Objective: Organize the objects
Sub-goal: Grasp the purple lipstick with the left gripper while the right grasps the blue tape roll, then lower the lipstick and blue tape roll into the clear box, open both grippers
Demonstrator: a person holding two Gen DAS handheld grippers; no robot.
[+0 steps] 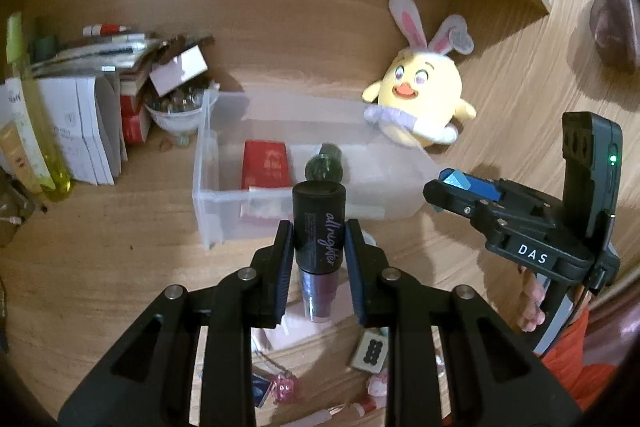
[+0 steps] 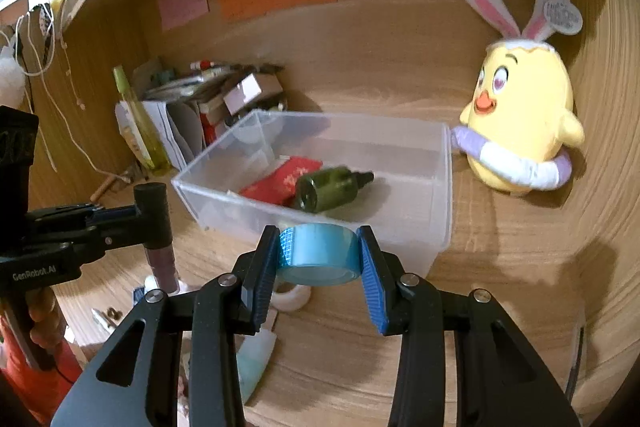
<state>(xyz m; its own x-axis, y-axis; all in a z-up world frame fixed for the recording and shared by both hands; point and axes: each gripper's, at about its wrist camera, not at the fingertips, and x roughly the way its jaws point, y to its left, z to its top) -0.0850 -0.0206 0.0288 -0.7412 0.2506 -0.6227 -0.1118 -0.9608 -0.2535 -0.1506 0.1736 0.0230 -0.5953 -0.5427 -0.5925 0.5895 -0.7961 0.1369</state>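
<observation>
My left gripper [image 1: 319, 247] is shut on a black cosmetic bottle [image 1: 319, 223] with "all nighter" lettering, held upright above the desk just in front of the clear plastic bin [image 1: 208, 187]. My right gripper [image 2: 319, 251] is shut on a blue tape roll [image 2: 318, 253], held near the bin's front wall [image 2: 400, 227]. The bin holds a red packet [image 2: 286, 181] and a dark green bottle [image 2: 332, 187] lying on its side. The right gripper shows in the left wrist view [image 1: 452, 187], the left gripper in the right wrist view [image 2: 154, 211].
A yellow chick plush with bunny ears [image 2: 520, 123] stands right of the bin. Stacked books and boxes [image 1: 88, 115] and a yellow-green bottle [image 1: 32, 115] are at the left. Small items lie on the desk below the grippers, including a white tape roll [image 2: 290, 297] and a mahjong tile [image 1: 370, 349].
</observation>
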